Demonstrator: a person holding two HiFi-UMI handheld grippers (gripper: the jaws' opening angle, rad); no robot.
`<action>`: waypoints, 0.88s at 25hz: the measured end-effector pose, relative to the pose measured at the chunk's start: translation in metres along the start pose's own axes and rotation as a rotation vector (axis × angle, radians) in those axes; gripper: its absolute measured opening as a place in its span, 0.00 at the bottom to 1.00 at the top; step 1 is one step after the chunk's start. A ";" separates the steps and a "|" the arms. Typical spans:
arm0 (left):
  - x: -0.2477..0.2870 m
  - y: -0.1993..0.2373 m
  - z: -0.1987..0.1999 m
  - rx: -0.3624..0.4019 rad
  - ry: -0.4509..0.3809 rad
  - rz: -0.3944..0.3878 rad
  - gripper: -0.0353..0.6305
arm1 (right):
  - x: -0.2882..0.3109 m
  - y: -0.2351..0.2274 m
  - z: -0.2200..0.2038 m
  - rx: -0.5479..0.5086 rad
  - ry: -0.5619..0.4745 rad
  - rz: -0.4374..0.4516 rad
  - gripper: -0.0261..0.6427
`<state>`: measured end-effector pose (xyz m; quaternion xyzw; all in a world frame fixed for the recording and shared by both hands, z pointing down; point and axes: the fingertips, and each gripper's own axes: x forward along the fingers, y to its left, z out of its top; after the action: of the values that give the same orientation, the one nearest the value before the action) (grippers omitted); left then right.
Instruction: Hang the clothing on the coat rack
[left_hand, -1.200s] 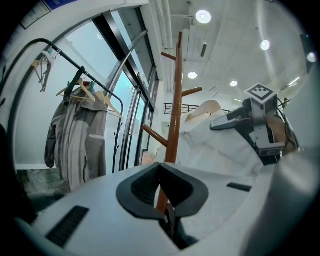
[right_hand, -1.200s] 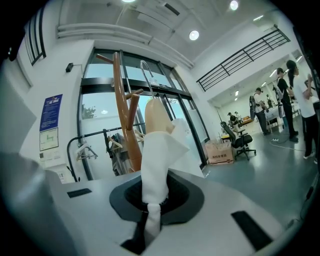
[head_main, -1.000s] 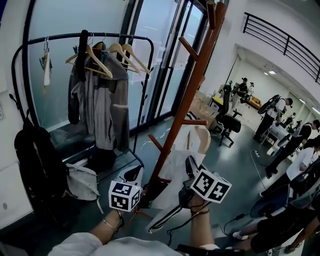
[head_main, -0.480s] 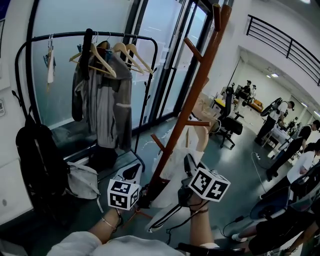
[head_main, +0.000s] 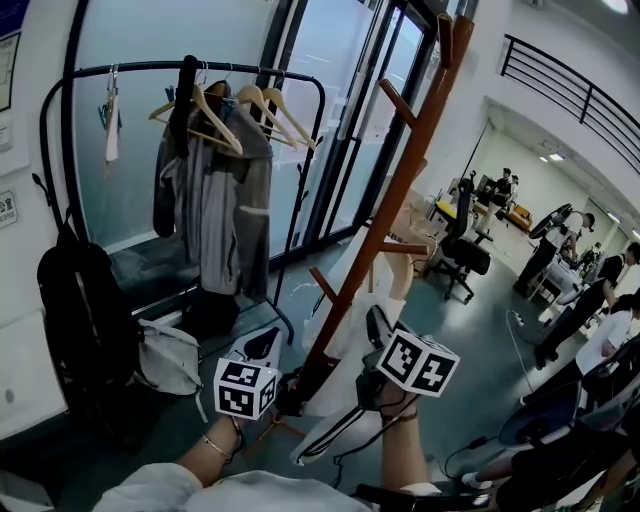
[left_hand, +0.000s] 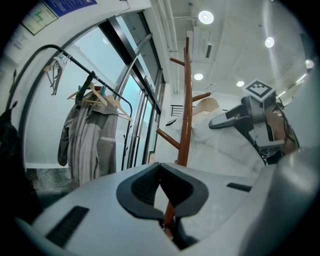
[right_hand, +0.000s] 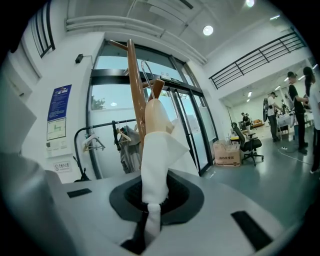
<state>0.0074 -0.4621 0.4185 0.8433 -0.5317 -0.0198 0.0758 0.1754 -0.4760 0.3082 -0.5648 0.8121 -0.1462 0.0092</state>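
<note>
A tall brown wooden coat rack (head_main: 395, 190) with angled pegs rises in the middle of the head view. Against its lower pole hangs a white garment (head_main: 345, 325) on a pale wooden hanger (right_hand: 152, 112). My right gripper (head_main: 375, 330) is shut on a fold of that garment (right_hand: 157, 150), and the cloth runs up from the pads toward the rack (right_hand: 132, 80). My left gripper (head_main: 266, 345) sits low by the rack's foot. Its jaws (left_hand: 160, 172) are shut with nothing between them, and the pole (left_hand: 186, 100) and the garment (left_hand: 225, 145) stand behind.
A black metal clothes rail (head_main: 200, 70) at left carries grey coats (head_main: 215, 190) and wooden hangers. A black backpack (head_main: 85, 320) and a white bag (head_main: 165, 355) sit under it. Glass doors stand behind. An office chair (head_main: 462, 250) and several people are at right.
The rack and rail have slid slightly right in the head view. The right gripper and garment have edged a little closer to the pole. Both grips look unchanged.
</note>
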 end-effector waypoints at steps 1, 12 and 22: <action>-0.001 0.002 -0.001 -0.002 0.001 0.005 0.07 | 0.001 0.002 -0.001 0.002 0.002 0.007 0.10; -0.008 0.020 -0.007 -0.022 0.003 0.044 0.06 | 0.014 0.007 -0.014 0.024 0.032 0.025 0.10; -0.010 0.025 -0.012 -0.031 0.016 0.049 0.07 | 0.020 0.009 -0.026 0.034 0.064 0.022 0.10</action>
<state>-0.0182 -0.4627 0.4337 0.8288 -0.5514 -0.0195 0.0933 0.1551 -0.4853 0.3341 -0.5509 0.8154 -0.1778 -0.0056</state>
